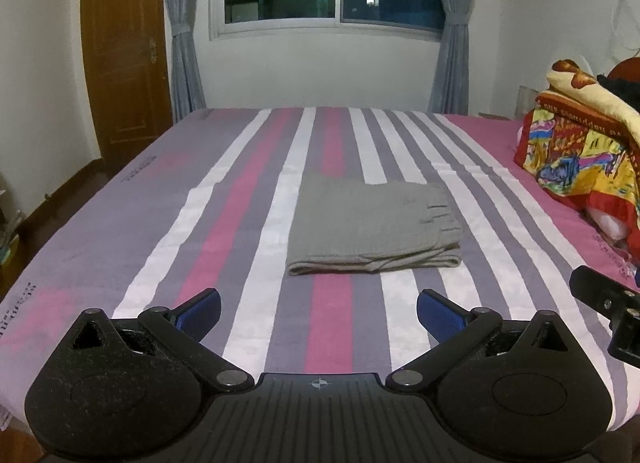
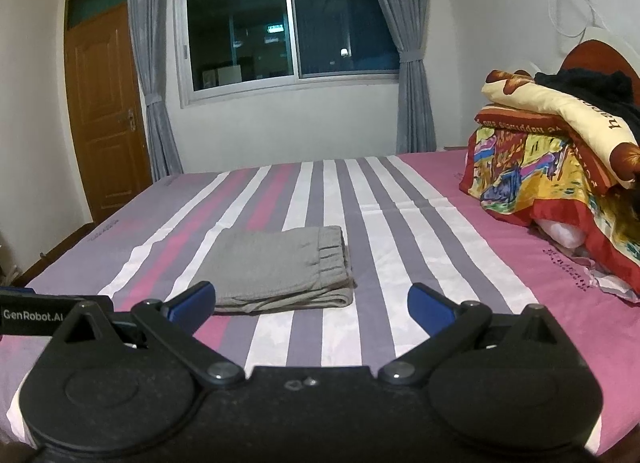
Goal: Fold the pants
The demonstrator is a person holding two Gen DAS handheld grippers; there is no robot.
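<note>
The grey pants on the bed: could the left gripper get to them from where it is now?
Probably yes. The left gripper is open and holds nothing, and the folded grey pants lie straight ahead on the striped bed. Only bare sheet lies between them; nothing blocks the way.

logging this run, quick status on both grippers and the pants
Left gripper open, empty. Right gripper open, empty. Pants folded flat on the bed, untouched. Blanket pile off to the right, not in the way.

Grey pants (image 1: pixel 368 223) on a bed sheet (image 1: pixel 240 199) striped pink, white and purple-grey; a red-and-yellow patterned quilt (image 2: pixel 552 167); blue-padded black left gripper (image 1: pixel 319 313)
</note>
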